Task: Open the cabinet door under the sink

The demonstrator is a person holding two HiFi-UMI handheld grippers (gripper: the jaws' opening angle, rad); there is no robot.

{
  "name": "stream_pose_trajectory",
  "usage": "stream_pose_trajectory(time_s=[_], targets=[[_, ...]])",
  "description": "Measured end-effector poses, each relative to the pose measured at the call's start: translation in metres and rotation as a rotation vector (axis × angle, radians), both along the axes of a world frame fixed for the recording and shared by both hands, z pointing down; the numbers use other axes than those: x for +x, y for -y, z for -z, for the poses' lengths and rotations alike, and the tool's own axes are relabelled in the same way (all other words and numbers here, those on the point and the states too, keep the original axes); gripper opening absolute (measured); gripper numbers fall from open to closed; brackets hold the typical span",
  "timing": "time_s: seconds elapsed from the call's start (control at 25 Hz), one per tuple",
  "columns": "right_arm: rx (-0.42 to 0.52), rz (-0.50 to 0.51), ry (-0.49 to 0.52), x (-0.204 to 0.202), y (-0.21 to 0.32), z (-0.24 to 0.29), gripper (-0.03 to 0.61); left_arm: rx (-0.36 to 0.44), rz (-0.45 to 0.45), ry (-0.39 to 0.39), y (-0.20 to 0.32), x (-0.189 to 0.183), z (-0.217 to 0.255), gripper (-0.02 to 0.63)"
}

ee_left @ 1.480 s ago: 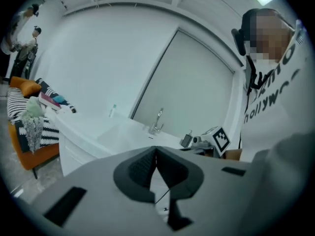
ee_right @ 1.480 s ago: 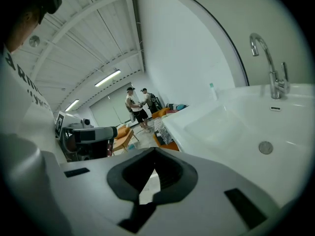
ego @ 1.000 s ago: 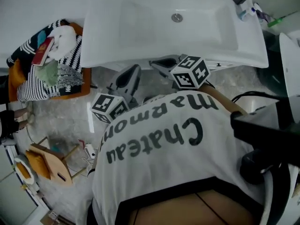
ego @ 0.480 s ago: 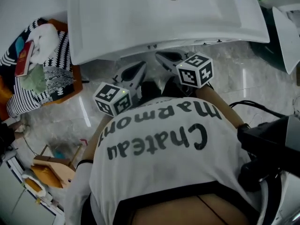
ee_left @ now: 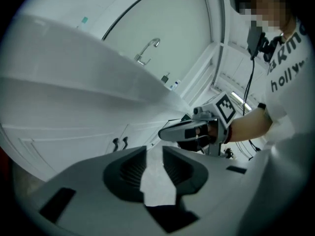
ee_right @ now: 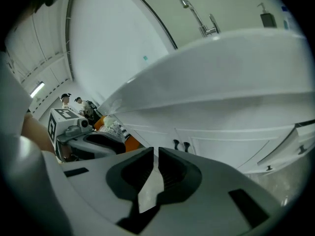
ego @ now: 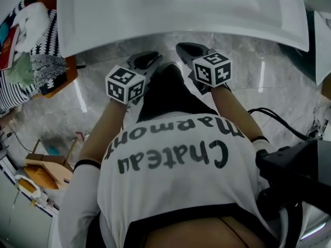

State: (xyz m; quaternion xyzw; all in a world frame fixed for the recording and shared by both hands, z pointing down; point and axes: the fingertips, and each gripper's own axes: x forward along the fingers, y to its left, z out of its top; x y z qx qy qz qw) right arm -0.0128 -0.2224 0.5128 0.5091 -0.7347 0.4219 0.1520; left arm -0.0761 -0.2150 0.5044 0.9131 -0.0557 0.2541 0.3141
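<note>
Item: door [ee_right: 231,149], white, flat-panelled, standing closed under the sink [ego: 170,14], low in front of the person. It is one of a pair that meets at two small dark upright handles [ee_right: 181,145], set side by side at the centre seam. Handling, as judged: a rigid hinged panel, light to swing, its smooth painted face too flat and slippery to pinch. A handle looks like the only sound hold, taken across its slim bar and drawn outward along the hinge arc. Left gripper [ego: 150,60]: fingers [ee_left: 123,173] narrowly apart, having just been opening a little, nothing between them. Right gripper [ego: 187,49]: fingers [ee_right: 130,176] all but closed, empty. Both point toward the pair, apart from the handles.
</note>
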Motion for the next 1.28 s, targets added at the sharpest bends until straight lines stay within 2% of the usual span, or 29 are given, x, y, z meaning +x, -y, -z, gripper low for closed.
stream_pose_trajectory(time_s=[0.04,0.08,0.12,0.36,0.56,0.64,0.8,0.88,0.96,1.08,1.2,1.28], targets=[[-0.008,-0.006,0.0,0.003,0.001,-0.009,0.033,-0.014,-0.006,0.019,-0.001,0.003,-0.011,0.127],[-0.016,-0.01,0.004,0.004,0.002,-0.017,0.109,-0.029,-0.009,0.038,-0.002,0.006,-0.021,0.192],[-0.021,-0.013,0.011,0.006,0.004,-0.025,0.141,-0.037,-0.006,0.058,0.0,0.009,-0.032,0.199],[0.006,-0.073,-0.01,0.025,0.028,-0.075,0.133,0.056,0.034,0.227,0.032,0.016,-0.095,0.199],[0.009,-0.022,-0.076,0.021,0.032,-0.121,0.138,0.091,0.021,0.201,0.044,0.039,-0.129,0.199],[0.039,-0.011,-0.101,0.019,0.04,-0.136,0.133,0.128,0.025,0.205,0.051,0.047,-0.144,0.198],[0.09,-0.05,-0.14,0.023,0.05,-0.156,0.123,0.22,0.01,0.229,0.061,0.052,-0.17,0.198],[0.117,-0.03,-0.156,0.023,0.051,-0.157,0.098,0.245,0.002,0.231,0.062,0.055,-0.176,0.192],[0.138,-0.016,-0.152,0.023,0.051,-0.156,0.097,0.248,-0.015,0.228,0.061,0.058,-0.178,0.171],[0.153,-0.041,-0.084,0.023,0.052,-0.149,0.077,0.237,-0.026,0.223,0.061,0.062,-0.176,0.127],[0.171,-0.108,0.035,0.025,0.056,-0.139,0.075,0.17,0.064,0.175,0.07,0.066,-0.167,0.096],[0.183,-0.114,0.047,0.026,0.059,-0.136,0.066,0.149,0.094,0.167,0.075,0.068,-0.161,0.084]])
